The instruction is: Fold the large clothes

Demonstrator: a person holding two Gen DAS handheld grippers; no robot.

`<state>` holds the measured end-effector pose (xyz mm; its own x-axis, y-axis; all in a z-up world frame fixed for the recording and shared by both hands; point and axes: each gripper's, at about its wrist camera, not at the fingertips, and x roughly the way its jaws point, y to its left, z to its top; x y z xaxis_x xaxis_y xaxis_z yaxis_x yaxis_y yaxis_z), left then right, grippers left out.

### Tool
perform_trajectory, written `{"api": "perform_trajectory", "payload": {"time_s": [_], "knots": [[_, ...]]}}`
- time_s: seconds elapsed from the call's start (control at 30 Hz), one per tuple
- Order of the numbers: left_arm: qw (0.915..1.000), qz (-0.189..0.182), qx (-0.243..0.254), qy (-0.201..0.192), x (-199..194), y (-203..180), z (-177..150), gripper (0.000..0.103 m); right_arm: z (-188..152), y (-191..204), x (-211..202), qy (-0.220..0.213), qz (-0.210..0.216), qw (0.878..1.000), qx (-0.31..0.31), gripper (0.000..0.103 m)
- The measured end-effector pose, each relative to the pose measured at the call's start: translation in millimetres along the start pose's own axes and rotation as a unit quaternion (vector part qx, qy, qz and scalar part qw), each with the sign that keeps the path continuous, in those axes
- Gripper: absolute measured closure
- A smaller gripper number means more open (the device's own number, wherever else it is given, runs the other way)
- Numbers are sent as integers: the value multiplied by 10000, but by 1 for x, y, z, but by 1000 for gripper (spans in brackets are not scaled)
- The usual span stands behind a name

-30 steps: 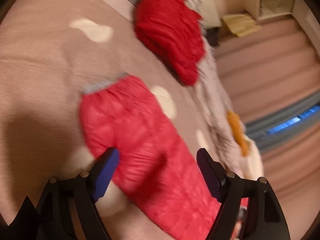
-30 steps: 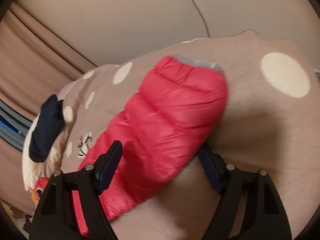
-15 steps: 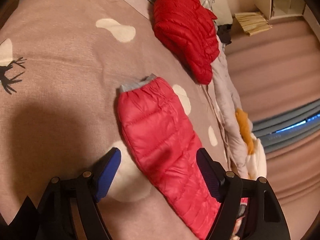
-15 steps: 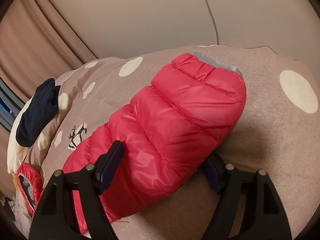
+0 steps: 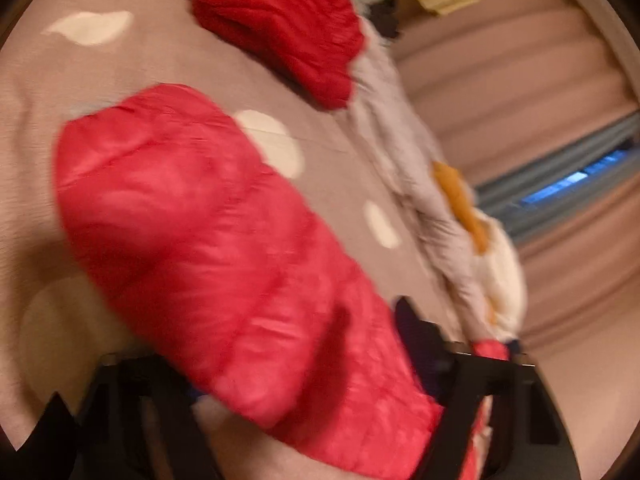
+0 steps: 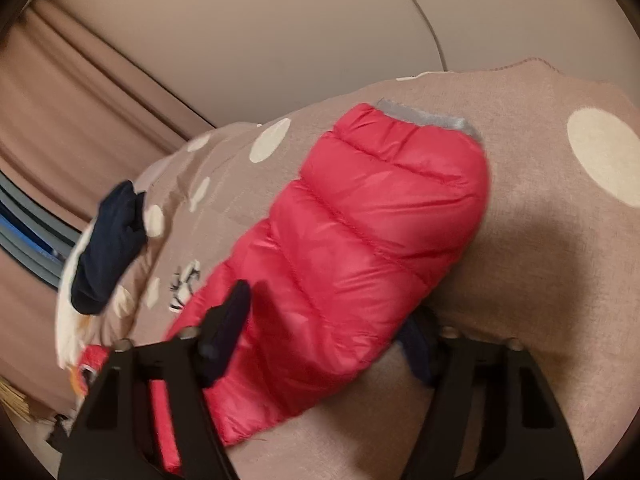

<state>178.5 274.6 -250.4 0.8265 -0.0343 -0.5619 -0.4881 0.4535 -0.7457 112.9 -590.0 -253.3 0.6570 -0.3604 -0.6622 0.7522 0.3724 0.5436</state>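
Taupe bedspread with cream dots and a small deer motif, pink curtains behind. No brand, label or legible writing anywhere. Red quilted down sleeve with grey cuff lying flat across the spread, passing between the fingers of both tongs. Left gripper and right gripper just been closing, sleeve between the jaws of each; left view too blurred to tell whether the pads press, right pads at the puffed sides, real grip unclear. Folded red garment farther back; navy garment at the bed edge.
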Motion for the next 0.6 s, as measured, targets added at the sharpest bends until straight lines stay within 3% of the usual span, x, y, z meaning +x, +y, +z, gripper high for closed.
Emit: {"api": "perform_trajectory", "payload": {"time_s": [0.03, 0.1, 0.13, 0.2, 0.33, 0.43, 0.6], "knots": [[9993, 335, 51, -124, 0, -1, -2, 63, -1, 1, 3, -5, -191, 9998, -77, 69], [9969, 739, 189, -191, 2, 1, -5, 75, -2, -1, 3, -71, -299, 9995, -41, 80], [9965, 797, 153, -211, 0, 1, -7, 77, -2, -2, 3, -100, -269, 9996, 11, 87], [9947, 980, 102, -303, -9, 3, -8, 81, -3, -5, 3, -113, -290, 9995, 17, 92], [9855, 1507, 506, -600, -23, -4, -15, 85, -2, -11, -5, -168, -430, 9988, 178, 95], [9860, 1499, 436, -584, -31, 2, -17, 85, -1, -18, -18, -191, -431, 9981, 396, 95], [9904, 1218, 148, -643, -56, 10, -13, 85, 2, -15, -40, -379, -634, 9972, 102, 95]]}}
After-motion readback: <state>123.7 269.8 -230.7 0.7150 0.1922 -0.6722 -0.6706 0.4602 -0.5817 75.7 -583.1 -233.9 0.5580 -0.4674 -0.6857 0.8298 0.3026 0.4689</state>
